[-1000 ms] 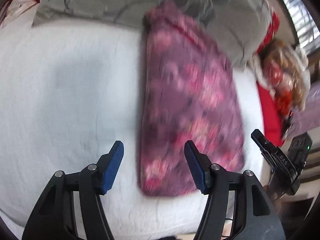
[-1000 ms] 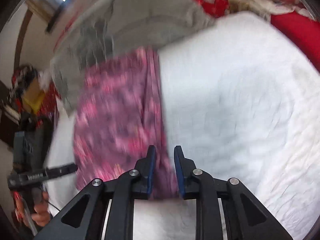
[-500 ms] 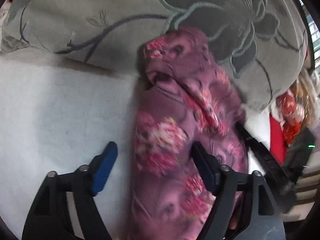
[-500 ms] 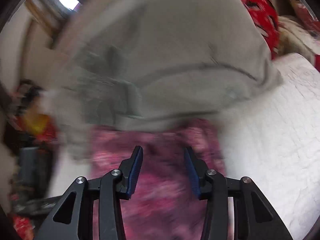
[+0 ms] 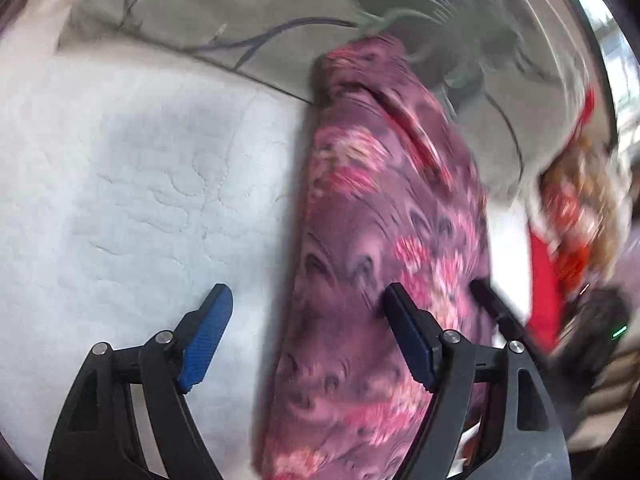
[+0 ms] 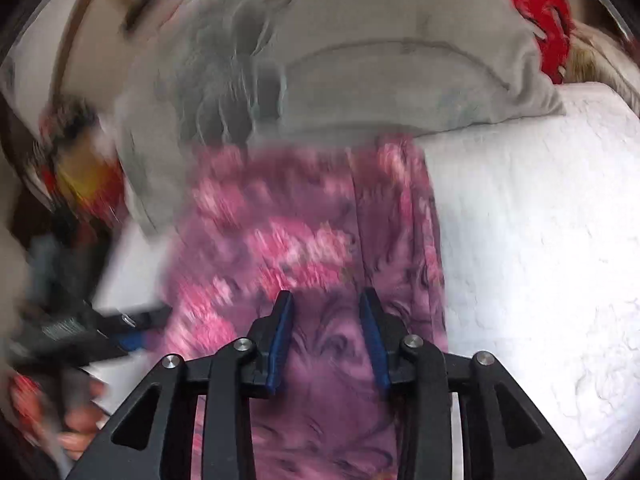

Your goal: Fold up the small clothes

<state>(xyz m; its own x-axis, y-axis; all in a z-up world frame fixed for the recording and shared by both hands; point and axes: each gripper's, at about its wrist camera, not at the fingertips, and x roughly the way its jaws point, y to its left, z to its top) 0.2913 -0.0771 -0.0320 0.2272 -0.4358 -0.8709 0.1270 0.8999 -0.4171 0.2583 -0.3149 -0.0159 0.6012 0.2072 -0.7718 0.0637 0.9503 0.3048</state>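
A purple garment with pink flowers (image 5: 384, 248) lies folded in a long strip on the white quilted bed (image 5: 120, 200), its far end against a grey pillow (image 5: 240, 8). My left gripper (image 5: 308, 340) is open and empty, low over the garment's near left edge. My right gripper (image 6: 326, 336) is open and empty above the garment (image 6: 288, 240). The other gripper shows at the left of the right wrist view (image 6: 80, 328).
The grey flower-patterned pillow (image 6: 360, 60) lies across the head of the bed. Red and patterned items (image 5: 568, 216) are piled at the bed's right side. A dark device with a green light (image 5: 600, 328) sits there too.
My right gripper went from nearly shut to open, letting go of the garment after carrying its end toward the pillow. Both grippers have since pulled back a little.
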